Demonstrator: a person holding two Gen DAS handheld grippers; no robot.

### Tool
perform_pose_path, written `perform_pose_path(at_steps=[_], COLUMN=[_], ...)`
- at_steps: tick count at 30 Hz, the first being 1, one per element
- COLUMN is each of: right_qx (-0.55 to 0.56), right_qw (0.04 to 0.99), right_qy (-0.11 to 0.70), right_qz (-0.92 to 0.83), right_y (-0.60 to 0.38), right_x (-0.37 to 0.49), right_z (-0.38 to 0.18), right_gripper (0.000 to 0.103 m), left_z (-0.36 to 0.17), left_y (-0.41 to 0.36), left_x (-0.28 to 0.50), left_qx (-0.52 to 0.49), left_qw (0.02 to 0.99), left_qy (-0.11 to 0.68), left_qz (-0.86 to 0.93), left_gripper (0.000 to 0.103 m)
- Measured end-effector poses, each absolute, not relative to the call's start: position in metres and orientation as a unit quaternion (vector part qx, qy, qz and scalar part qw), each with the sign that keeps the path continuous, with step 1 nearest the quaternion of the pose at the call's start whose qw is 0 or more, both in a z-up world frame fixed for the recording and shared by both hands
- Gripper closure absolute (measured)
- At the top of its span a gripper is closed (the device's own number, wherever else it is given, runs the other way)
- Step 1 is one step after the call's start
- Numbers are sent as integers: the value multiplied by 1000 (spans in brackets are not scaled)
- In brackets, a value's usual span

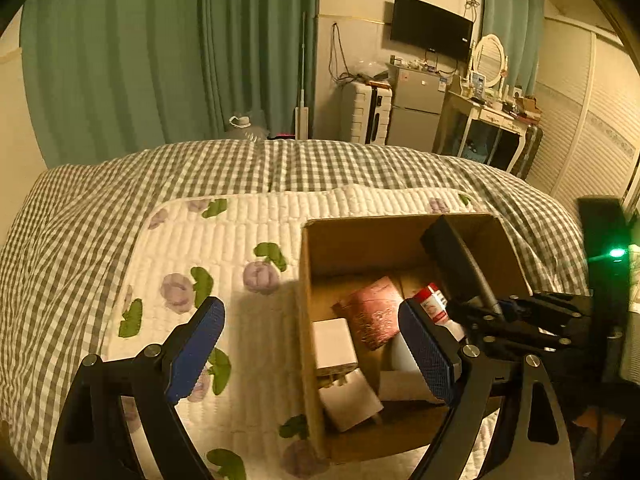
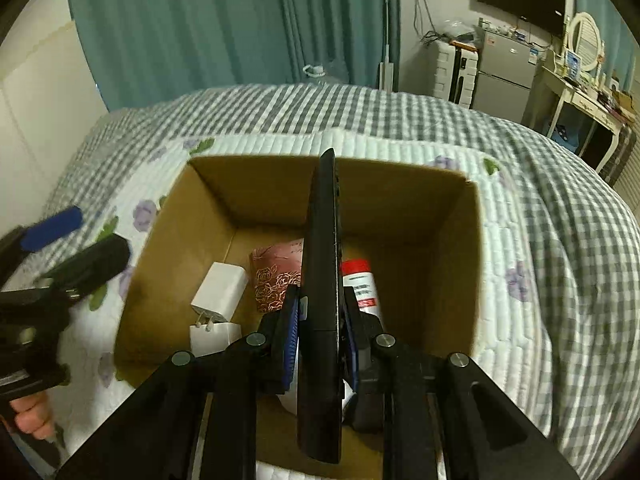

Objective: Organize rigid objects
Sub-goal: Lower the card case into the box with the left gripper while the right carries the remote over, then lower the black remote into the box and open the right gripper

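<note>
- Placement is the step in hand, as I judge it: the right gripper [image 2: 320, 320] is clamped on a flat black slab-shaped device [image 2: 322, 264], held on edge over the open brown cardboard box [image 2: 452, 240], which sits on a white quilted pad with purple flowers [image 1: 240, 232] spread over a grey-checked bed cover [image 1: 100, 200].
- Contents already in the box: a white plug-in charger block [image 2: 220, 292], a dark red card packet with a rose pattern [image 2: 272, 272] and a white tube with a red cap [image 2: 360, 280]; more white items lie nearer the front wall.
- Lowering should go straight down into the gap between the red packet and the tube, so the slab's lower end does not knock either one.
- Releasing is best left until the slab's lower end rests on the box floor or on its contents; dropped from up here, it would likely topple onto the tube.
- Left gripper [image 1: 316, 344] stands wide and empty, one finger over the pad and one over the box; it should stay clear of the box's left wall.
- Tilting the slab flat before letting go would probably save room.
</note>
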State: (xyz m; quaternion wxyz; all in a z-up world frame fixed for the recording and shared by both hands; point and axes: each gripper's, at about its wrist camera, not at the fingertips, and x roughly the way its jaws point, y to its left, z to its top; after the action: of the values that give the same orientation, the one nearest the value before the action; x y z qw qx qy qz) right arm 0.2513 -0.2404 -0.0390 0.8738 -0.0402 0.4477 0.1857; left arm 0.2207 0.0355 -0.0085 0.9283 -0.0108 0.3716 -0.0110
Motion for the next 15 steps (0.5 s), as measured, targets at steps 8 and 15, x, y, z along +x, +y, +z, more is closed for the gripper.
perform_pose_path(at_steps=[8,15], right_qx=[-14,-8], right_qw=[882,906], right_qy=[444,402], right_qz=[158,131], right_y=[-238,-268], right_x=[263,228], right_z=[-45,18], right_gripper=[58,58], left_z=[-9,40], left_y=[46,34], left_x=[221,181], left_qx=[-27,-21], left_qw=[934,947], left_qy=[355,320], left_qz=[-6,-13], left_gripper=[12,12])
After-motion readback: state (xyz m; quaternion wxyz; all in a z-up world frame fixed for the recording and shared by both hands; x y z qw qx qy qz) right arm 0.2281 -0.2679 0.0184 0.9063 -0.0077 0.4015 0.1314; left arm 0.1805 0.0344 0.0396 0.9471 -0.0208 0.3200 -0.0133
